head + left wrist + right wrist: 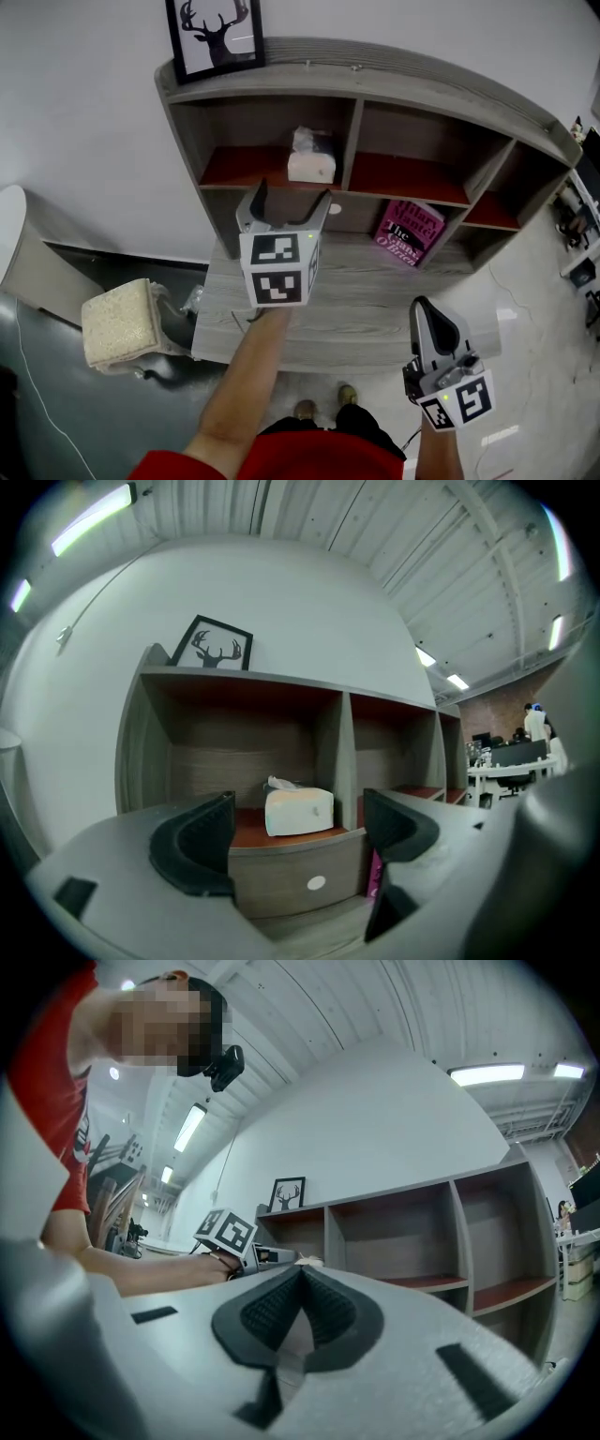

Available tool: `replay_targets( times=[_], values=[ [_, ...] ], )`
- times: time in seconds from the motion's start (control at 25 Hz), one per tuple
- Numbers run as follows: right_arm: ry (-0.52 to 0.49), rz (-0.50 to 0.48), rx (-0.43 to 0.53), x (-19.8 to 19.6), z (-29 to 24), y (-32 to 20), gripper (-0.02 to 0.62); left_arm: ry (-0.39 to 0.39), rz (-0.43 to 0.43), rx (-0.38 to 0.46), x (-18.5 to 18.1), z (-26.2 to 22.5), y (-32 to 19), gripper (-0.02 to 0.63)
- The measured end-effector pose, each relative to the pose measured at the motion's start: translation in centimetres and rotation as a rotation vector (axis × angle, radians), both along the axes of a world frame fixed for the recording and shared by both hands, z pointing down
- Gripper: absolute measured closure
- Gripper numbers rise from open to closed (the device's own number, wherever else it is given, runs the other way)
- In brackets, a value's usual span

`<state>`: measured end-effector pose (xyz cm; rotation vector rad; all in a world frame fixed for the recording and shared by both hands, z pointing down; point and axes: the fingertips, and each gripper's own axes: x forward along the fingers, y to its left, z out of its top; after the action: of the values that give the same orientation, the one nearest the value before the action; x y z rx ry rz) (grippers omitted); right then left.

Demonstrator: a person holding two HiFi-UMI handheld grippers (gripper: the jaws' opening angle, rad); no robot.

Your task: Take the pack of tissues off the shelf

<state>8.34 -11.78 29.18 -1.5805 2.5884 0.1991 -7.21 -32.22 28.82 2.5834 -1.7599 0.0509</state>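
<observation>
The pack of tissues (311, 161) is a pale block with a sheet sticking out of its top. It lies on the red floor of the shelf's (375, 80) left upper compartment. My left gripper (292, 200) hangs just in front of and below it, open and holding nothing. In the left gripper view the pack (298, 811) shows straight ahead in the gap of the left gripper (298, 829), some way beyond the fingertips. My right gripper (427, 319) is low at the right, over the desk's front edge, and shut on nothing; in its own view the right gripper (302, 1283) has its pads pressed together.
A framed deer picture (217, 33) stands on the shelf top at the left. A pink book (410, 232) leans in the lower middle compartment. The grey desk top (366, 300) lies under the shelf. A cushioned stool (120, 322) sits left of the desk.
</observation>
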Motion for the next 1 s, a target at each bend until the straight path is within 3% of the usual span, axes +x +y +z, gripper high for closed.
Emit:
replay_targets(
  times=[0.44, 1.0],
  values=[
    [-0.017, 0.003, -0.012, 5.9, 0.4, -3.9, 0.591, -0.053, -0.079, -0.108, 2.2, 2.8, -5.9, 0.198],
    [-0.051, 0.033, -0.042, 10.2, 1.8, -5.6, 0.591, -0.121, -0.118, -0.153, 2.8, 4.4, -9.2, 0.193]
  ],
)
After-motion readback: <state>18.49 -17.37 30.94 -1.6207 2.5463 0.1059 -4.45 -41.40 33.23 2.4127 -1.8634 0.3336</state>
